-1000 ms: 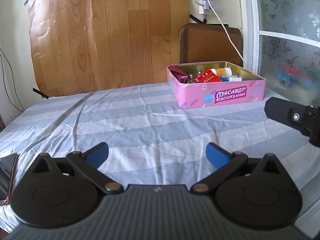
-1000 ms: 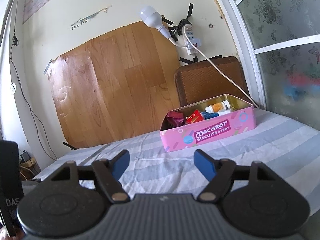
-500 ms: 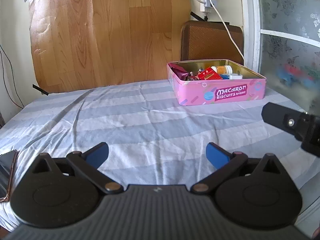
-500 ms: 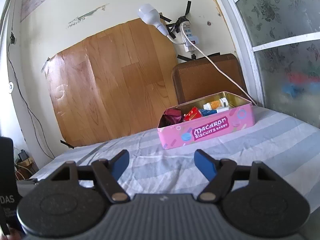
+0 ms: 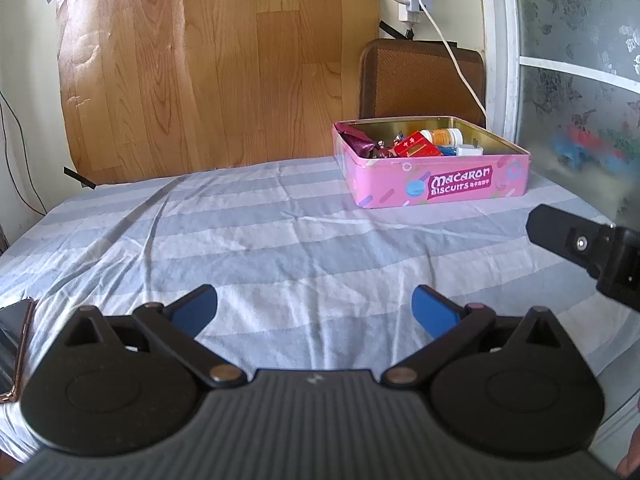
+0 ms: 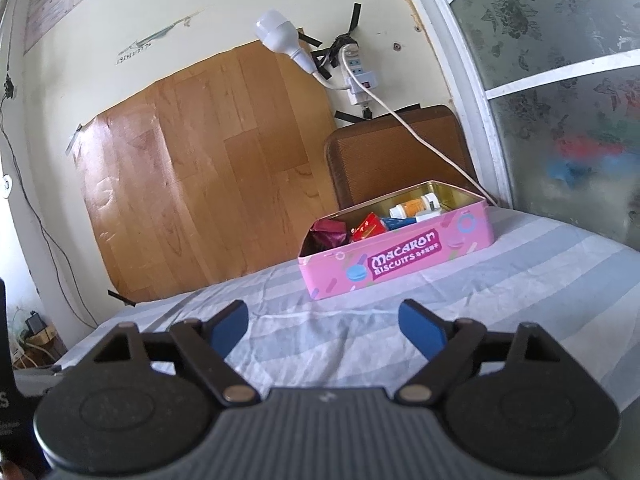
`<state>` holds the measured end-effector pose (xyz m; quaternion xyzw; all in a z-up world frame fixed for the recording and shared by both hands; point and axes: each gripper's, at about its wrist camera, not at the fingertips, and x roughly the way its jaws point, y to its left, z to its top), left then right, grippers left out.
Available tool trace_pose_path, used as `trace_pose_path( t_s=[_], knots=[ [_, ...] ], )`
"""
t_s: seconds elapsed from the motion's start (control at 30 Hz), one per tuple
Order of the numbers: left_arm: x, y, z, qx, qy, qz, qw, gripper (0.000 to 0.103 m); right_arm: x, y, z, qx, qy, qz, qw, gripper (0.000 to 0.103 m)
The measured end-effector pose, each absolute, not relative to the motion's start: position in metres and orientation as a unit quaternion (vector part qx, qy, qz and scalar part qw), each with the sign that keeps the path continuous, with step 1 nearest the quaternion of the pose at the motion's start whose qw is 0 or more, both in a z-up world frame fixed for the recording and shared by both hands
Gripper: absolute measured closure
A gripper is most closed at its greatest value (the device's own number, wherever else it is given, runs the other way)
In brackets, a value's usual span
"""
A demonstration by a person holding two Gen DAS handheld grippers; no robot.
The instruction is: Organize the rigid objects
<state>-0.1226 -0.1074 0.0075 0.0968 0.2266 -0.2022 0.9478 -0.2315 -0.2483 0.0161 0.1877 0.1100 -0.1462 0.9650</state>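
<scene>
A pink "Macaron Biscuits" tin (image 5: 440, 184) stands open at the far right of the striped bed sheet; it also shows in the right wrist view (image 6: 400, 260). Inside lie a maroon pouch (image 5: 356, 142), a red box (image 5: 414, 148), an orange-labelled bottle (image 5: 442, 135) and a white item (image 5: 470, 149). My left gripper (image 5: 314, 310) is open and empty, low over the sheet and well short of the tin. My right gripper (image 6: 322, 326) is open and empty, also short of the tin. Part of the right gripper's body shows at the right edge of the left view (image 5: 588, 246).
A phone (image 5: 14, 344) lies at the sheet's left edge. A wood-pattern panel (image 5: 216, 68) covers the back wall. A brown chair back (image 5: 420, 80) stands behind the tin, with a white cable (image 5: 460, 68) and power strip (image 6: 360, 76) above. A frosted glass door (image 5: 580, 80) is on the right.
Both grippers have drawn back and tilted slightly; the tin sits a little lower in both views. Both grippers stay open.
</scene>
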Motion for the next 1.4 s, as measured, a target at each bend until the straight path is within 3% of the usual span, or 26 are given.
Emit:
trace_pose_path(
  t_s=[1.4],
  knots=[
    [-0.11,-0.104,-0.002,0.105,0.263,-0.177,0.943,0.0,-0.229,-0.24,0.01,0.183,0.118,-0.15,0.964,0.01]
  ],
)
